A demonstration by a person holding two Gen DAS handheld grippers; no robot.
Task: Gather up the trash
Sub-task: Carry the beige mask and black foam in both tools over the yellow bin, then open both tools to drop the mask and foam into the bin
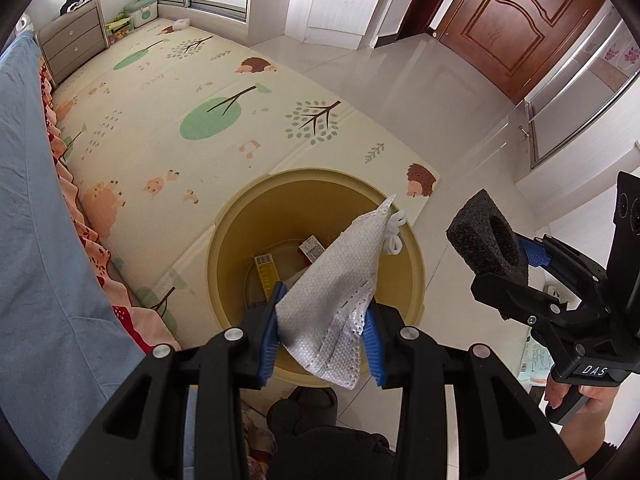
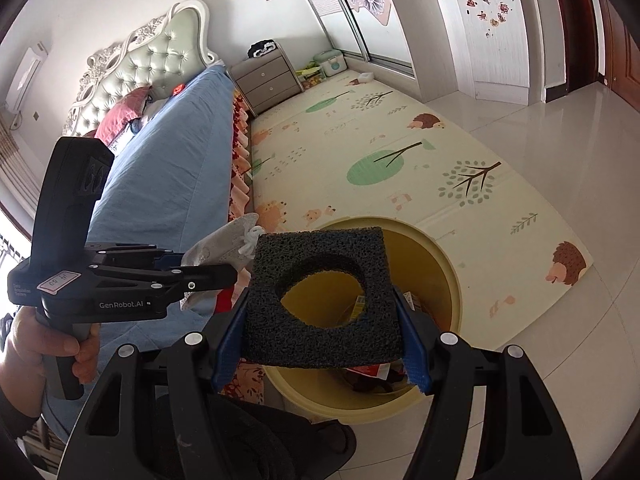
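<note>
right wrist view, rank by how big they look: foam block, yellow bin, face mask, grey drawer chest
1. yellow bin
2. foam block, though it sits right at the camera in the right tongs, so it looks oversized
3. and 4. face mask and grey drawer chest look alike; the chest stands far back.

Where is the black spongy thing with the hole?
The black foam block is pinched in the right gripper, held over the yellow trash bin, beside the face mask in the left gripper.
</note>
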